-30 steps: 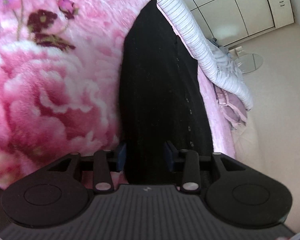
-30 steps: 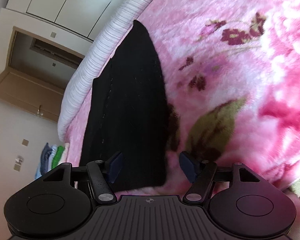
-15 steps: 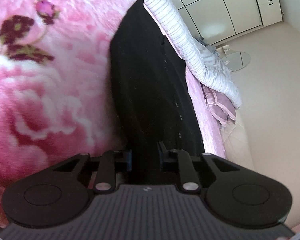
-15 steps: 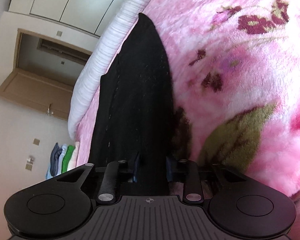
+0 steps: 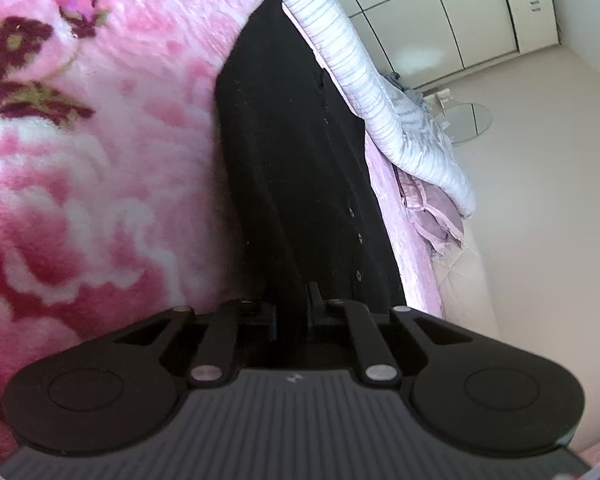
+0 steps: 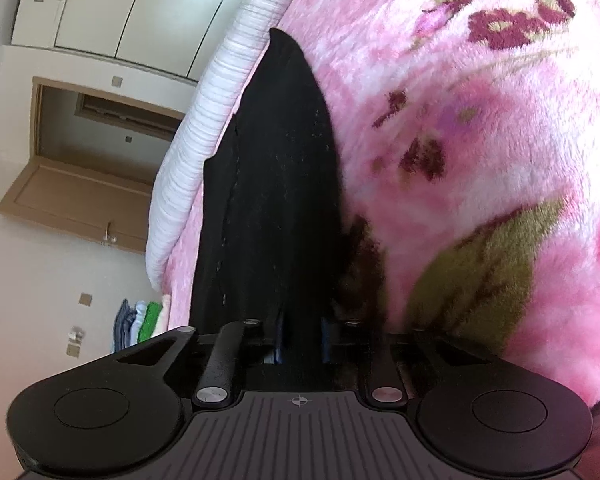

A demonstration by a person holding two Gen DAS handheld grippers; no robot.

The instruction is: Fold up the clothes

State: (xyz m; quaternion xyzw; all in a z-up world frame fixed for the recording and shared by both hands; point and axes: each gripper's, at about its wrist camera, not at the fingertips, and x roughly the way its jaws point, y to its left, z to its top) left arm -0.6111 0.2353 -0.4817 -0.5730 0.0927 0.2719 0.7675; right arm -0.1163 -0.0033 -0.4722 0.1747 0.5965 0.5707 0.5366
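A long black garment (image 5: 296, 160) with a row of small buttons lies stretched along the pink flowered blanket (image 5: 80, 184), near the bed's edge. My left gripper (image 5: 294, 314) is shut on its near end, the cloth pinched between the blue pads. In the right wrist view the same black garment (image 6: 284, 184) runs away from me over the blanket (image 6: 480, 160), and my right gripper (image 6: 302, 338) is shut on its other near end. Both pinched ends rise slightly off the blanket.
A white ribbed quilt roll (image 5: 364, 92) lies along the far side of the garment, also visible as the quilt roll (image 6: 220, 120). Crumpled lilac cloth (image 5: 432, 212) sits at the bed's edge. Beyond are wardrobe doors (image 5: 460, 12), a wooden door (image 6: 80, 200) and stacked folded clothes (image 6: 140, 320).
Both grippers were open a second ago, straddling the garment's ends. They have since closed onto the cloth and pulled it a little upward.
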